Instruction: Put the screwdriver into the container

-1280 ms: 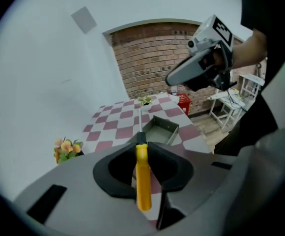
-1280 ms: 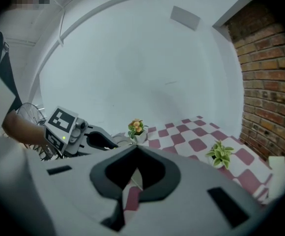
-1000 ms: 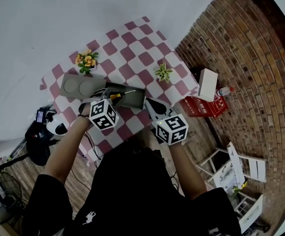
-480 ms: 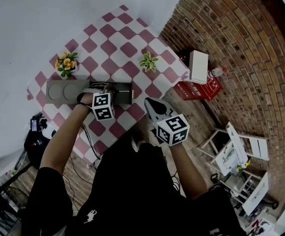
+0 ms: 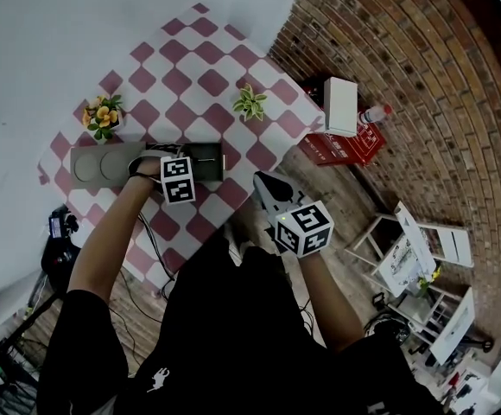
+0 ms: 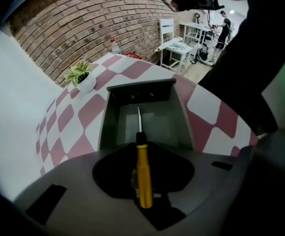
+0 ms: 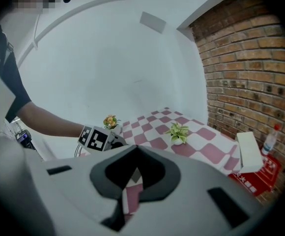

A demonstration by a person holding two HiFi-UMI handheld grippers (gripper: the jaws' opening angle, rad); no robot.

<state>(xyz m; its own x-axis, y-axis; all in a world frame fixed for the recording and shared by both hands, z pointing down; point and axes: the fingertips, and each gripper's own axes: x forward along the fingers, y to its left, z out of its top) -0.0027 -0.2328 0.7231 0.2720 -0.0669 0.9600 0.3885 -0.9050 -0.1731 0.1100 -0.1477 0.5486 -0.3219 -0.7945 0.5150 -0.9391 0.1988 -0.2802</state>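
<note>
1. Screwdriver (image 6: 142, 173): the yellow handle is clamped in the left gripper (image 6: 140, 149), jaws closed on it. The shaft reaches over the container (image 6: 179, 124) floor; whether the tip touches cannot be told. In the head view it is hidden beneath the gripper.
2. Right gripper (image 7: 135, 147): tips together, empty, near the table edge.
3. Container: grey open box; its near wall is cut off behind the left jaws.
4. Table (image 5: 194, 54): red-and-white check cloth. On it are orange flowers (image 5: 102, 115), a green plant (image 5: 250, 102) and a grey panel (image 5: 95, 162) beside the container.
5. Room: white wall (image 5: 43, 41), brick wall (image 5: 423, 76), wood floor (image 5: 354, 206). White box (image 5: 341, 105) on a red crate (image 5: 341, 148), its print unreadable; bottle (image 5: 373, 113); white chair (image 5: 423, 249).
</note>
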